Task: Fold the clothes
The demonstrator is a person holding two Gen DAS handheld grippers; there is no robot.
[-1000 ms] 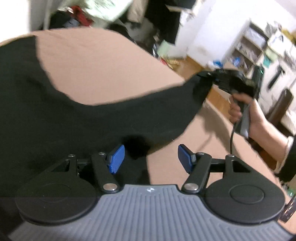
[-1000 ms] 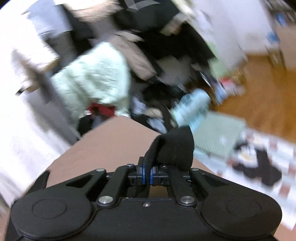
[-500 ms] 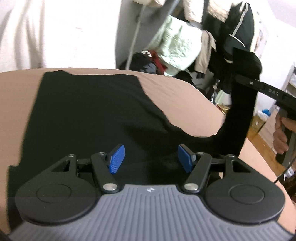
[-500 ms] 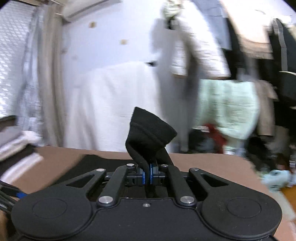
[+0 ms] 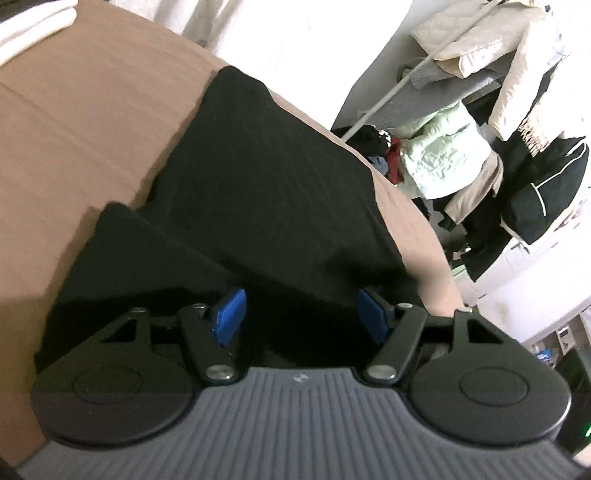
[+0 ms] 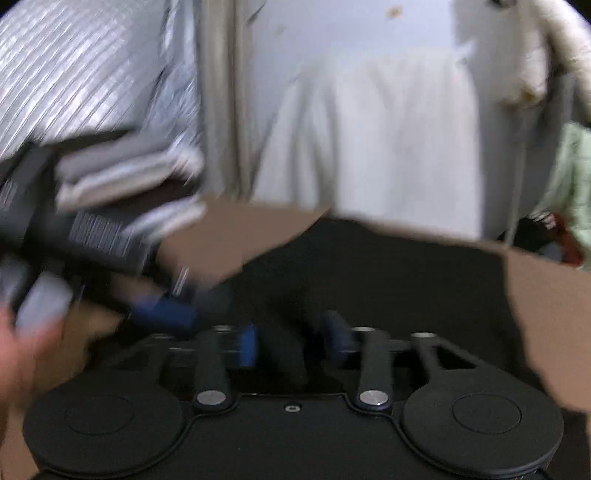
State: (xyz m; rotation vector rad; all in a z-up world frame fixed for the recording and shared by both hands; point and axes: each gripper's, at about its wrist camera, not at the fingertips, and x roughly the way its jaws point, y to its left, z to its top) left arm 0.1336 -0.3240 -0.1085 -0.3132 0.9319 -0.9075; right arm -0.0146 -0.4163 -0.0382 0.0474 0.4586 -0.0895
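A black garment (image 5: 266,192) lies spread on a brown-covered worktop (image 5: 85,122), filling the centre of the left wrist view, with one layer folded over another so that a lower flap shows at the middle left of the frame. The left hand-held gripper (image 5: 299,314) hangs low over the near edge of the cloth, tilted so the worktop slopes from upper left down to lower right; its blue pads (image 5: 231,310) stand wide apart with only dark fabric showing between them, gripping nothing. A stack of white folded items (image 5: 33,22) sits at the upper left corner, and a rack of hanging coats and jackets (image 5: 517,122) crowds the right side of the frame. In the right wrist view, blurred by motion, the right hand-held gripper (image 6: 291,345) points across the same black garment (image 6: 388,280) toward a white draped sheet (image 6: 369,140) at the centre top; its blue pads (image 6: 247,345) are parted, with a dark fold of cloth standing between them, though the blur hides whether the fabric touches either pad. At the left of that frame the left hand-held gripper (image 6: 162,314) comes in at a slant, its blue tips just beside the right one's, and a person's hand (image 6: 26,354) shows as a pale blur at the lower left edge. Folded grey and white textiles (image 6: 122,173) lie stacked at the middle left.
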